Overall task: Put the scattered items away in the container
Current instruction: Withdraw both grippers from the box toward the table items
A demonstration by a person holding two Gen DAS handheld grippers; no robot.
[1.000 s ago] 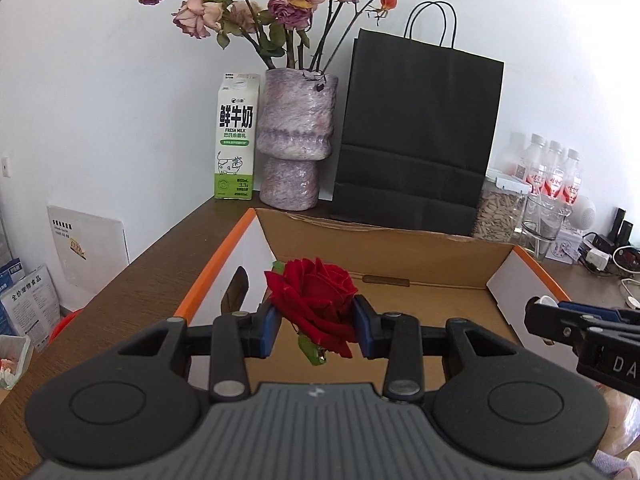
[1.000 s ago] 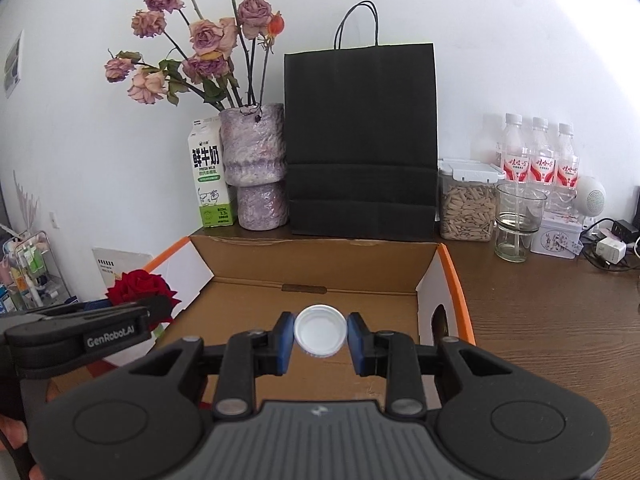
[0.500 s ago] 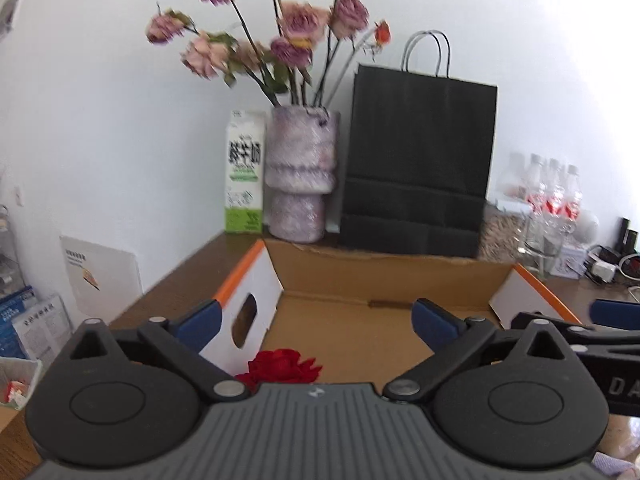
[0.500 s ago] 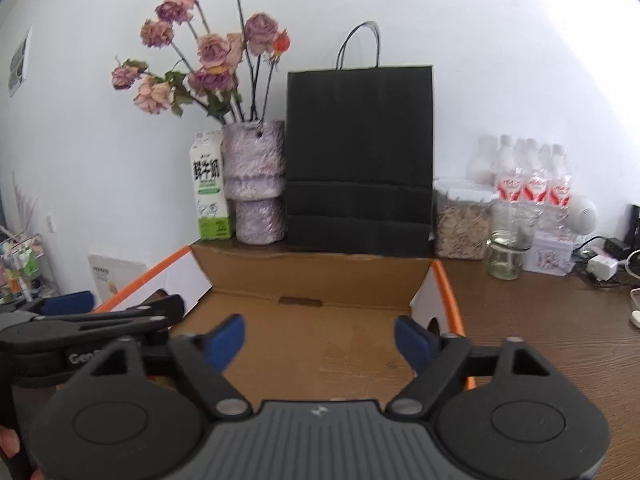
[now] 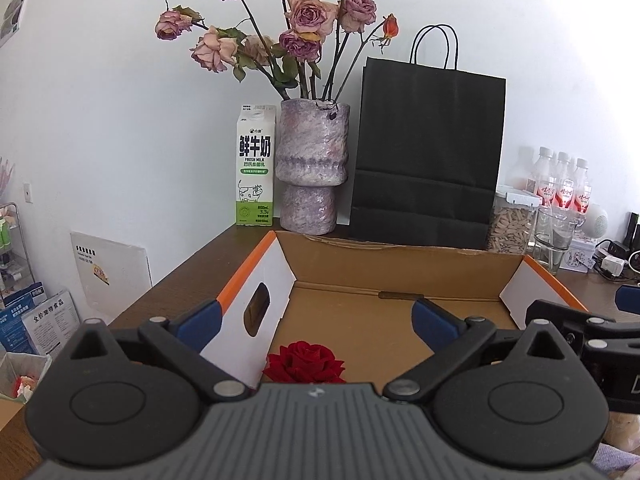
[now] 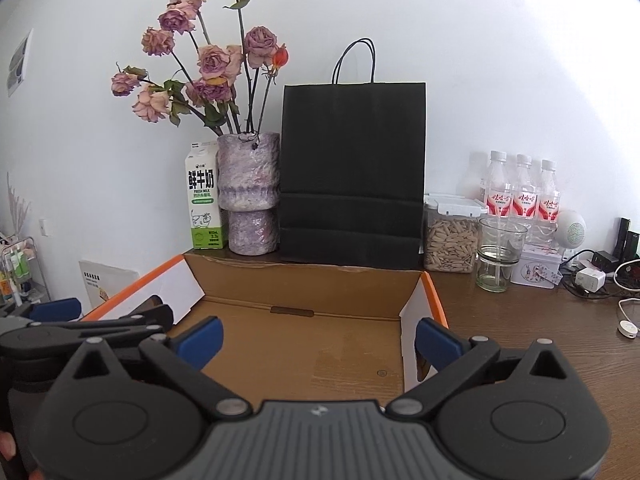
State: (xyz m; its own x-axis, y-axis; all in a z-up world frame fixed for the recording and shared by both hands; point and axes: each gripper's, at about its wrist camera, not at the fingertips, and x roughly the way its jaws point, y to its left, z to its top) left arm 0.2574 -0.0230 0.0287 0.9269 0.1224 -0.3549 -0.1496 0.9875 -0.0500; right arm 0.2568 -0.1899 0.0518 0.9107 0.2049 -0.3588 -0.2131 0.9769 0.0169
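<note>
Jaws on both of your grippers now stand spread wide with nothing between them; a second ago the left gripper (image 5: 316,320) pinched the red rose (image 5: 305,363) and the right gripper (image 6: 319,342) pinched a white cap. You have let both go. The rose now lies on the floor of the cardboard box (image 5: 404,270), near the front by the left wall, just under your left gripper. The cap does not show in either view; it probably sits in the box below your right gripper, hidden by its body. Judging by this, these two items are tidied. Back both grippers out and look over the wooden table (image 6: 520,332) for anything else scattered.
</note>
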